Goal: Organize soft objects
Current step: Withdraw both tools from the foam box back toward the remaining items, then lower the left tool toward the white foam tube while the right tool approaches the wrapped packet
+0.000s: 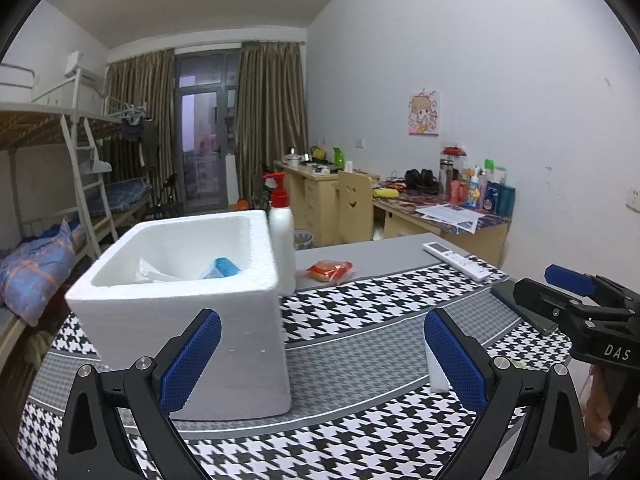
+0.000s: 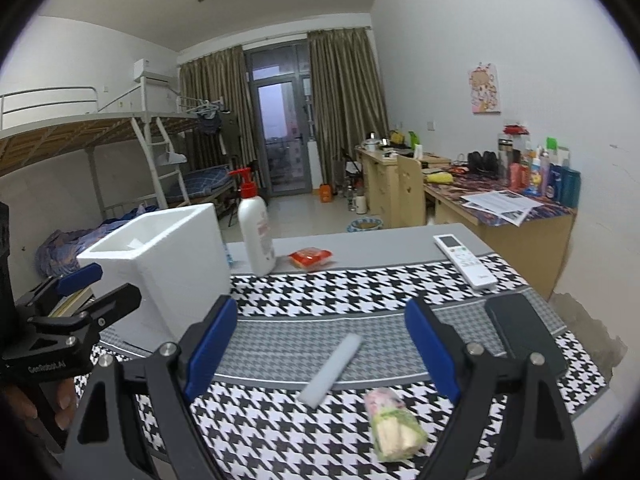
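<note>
A white foam box (image 1: 188, 304) stands on the houndstooth table; a blue packet (image 1: 224, 268) and white wrapping lie inside it. The box also shows in the right wrist view (image 2: 168, 264). My left gripper (image 1: 320, 360) is open and empty, its left finger in front of the box. My right gripper (image 2: 320, 348) is open and empty, above a white foam strip (image 2: 332, 368) and a clear snack bag (image 2: 394, 426). A red snack packet (image 2: 311, 258) lies at the far side, seen too in the left wrist view (image 1: 330, 270).
A white pump bottle with red top (image 2: 256, 232) stands beside the box. A white remote (image 2: 464, 260) and a dark phone (image 2: 524, 334) lie on the right of the table. Desks, a chair and bunk beds fill the room behind.
</note>
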`<state>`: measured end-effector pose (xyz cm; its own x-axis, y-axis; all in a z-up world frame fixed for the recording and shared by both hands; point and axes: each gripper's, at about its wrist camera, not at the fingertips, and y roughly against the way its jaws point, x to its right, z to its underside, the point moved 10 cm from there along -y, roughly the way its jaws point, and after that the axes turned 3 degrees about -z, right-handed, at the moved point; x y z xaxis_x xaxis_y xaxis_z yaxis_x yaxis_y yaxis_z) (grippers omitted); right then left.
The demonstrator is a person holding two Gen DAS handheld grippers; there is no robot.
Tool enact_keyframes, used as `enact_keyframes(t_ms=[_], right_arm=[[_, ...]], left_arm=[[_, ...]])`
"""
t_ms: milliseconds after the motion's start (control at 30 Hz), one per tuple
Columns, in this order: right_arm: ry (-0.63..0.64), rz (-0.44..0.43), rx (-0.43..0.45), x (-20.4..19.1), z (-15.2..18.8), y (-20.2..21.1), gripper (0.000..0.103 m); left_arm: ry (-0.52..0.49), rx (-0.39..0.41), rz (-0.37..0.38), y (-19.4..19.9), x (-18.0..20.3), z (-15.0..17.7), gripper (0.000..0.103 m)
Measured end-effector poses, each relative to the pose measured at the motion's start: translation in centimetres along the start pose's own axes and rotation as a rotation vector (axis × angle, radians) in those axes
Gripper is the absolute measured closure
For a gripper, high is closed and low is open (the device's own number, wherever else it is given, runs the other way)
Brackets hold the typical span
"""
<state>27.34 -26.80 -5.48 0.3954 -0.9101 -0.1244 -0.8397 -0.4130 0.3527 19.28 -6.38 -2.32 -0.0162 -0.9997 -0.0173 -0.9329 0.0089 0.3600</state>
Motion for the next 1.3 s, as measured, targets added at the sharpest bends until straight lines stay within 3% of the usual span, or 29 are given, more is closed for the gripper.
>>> enact_keyframes(t_ms=[433,1300], right_arm=[[-0.021,0.06,-0.034,2.9,1.2,0.7,0.014],[-0.044,0.063,-0.108,5.3,3.7,0.8,0.014]], left_arm=[[-0.027,-0.033,0.07,-2.0,2.7,0.4,0.001],[-0.02,-0.108,0.088,-5.1,5.5,1.7,0.001]])
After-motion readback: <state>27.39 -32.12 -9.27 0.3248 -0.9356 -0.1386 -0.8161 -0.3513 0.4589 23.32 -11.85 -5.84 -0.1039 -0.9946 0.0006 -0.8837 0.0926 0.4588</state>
